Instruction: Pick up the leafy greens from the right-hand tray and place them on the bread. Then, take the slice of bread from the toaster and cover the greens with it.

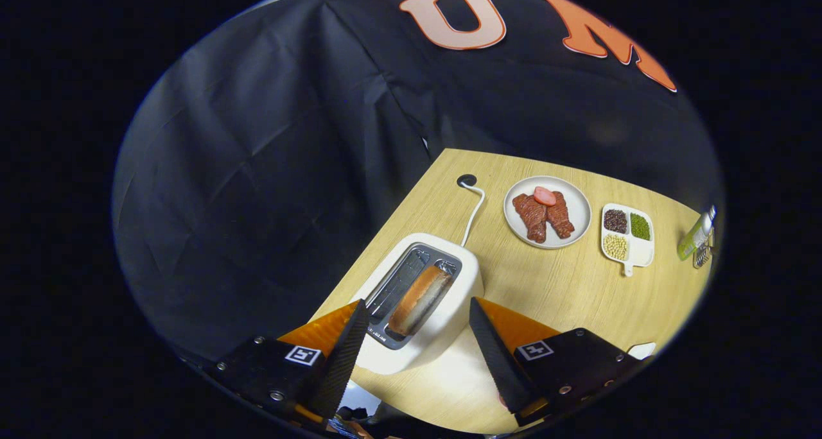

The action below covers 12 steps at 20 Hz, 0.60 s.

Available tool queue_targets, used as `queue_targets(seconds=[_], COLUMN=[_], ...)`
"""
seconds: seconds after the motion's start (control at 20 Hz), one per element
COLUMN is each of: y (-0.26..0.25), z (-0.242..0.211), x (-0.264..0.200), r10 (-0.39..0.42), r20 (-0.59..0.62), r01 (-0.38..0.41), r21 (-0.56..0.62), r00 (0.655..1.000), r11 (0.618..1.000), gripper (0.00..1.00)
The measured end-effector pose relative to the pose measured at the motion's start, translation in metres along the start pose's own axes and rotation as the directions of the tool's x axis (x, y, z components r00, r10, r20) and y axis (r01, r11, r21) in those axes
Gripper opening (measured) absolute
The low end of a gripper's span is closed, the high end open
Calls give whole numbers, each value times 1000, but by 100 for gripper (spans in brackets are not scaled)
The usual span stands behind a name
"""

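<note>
Gripper (419, 310) with jaws spread wide, holding nothing, above the white toaster (429, 298); 1 bread slice (420, 299) stands in the toaster's right slot, directly between the 2 fingers

Pale wood-grain tabletop (565, 285); glossy white two-slot toaster (443, 310) with grey metal slots; golden-brown crusted bread slice (420, 299) in one slot; white cord (474, 211) to a black round grommet (467, 180); light grey round plate (575, 230) bearing marbled red-brown meat slices (544, 215) and a pink piece (544, 196); white sectioned dish (642, 253) of dark maroon, green and pale yellow beans; yellow-green bottle (693, 239); gripper (417, 316), fingers spread wide, ridged pads (343, 355), black-and-white square markers
</note>
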State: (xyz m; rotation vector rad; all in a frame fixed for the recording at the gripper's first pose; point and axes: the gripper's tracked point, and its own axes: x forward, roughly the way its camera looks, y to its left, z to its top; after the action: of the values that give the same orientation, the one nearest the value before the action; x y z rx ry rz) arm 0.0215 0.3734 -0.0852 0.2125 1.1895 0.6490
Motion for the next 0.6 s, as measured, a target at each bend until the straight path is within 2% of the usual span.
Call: queue_targets(seconds=[0.2,0.45,0.6], y=[0,-2,-7], z=[-1,-1,-1], x=[32,51,59], r10=[-44,-77,-106], r20=[-40,-90,-104], r01=[46,85,115], r21=[42,86,85], r00=[998,993,989], r11=[998,993,990], gripper=[93,77,73])
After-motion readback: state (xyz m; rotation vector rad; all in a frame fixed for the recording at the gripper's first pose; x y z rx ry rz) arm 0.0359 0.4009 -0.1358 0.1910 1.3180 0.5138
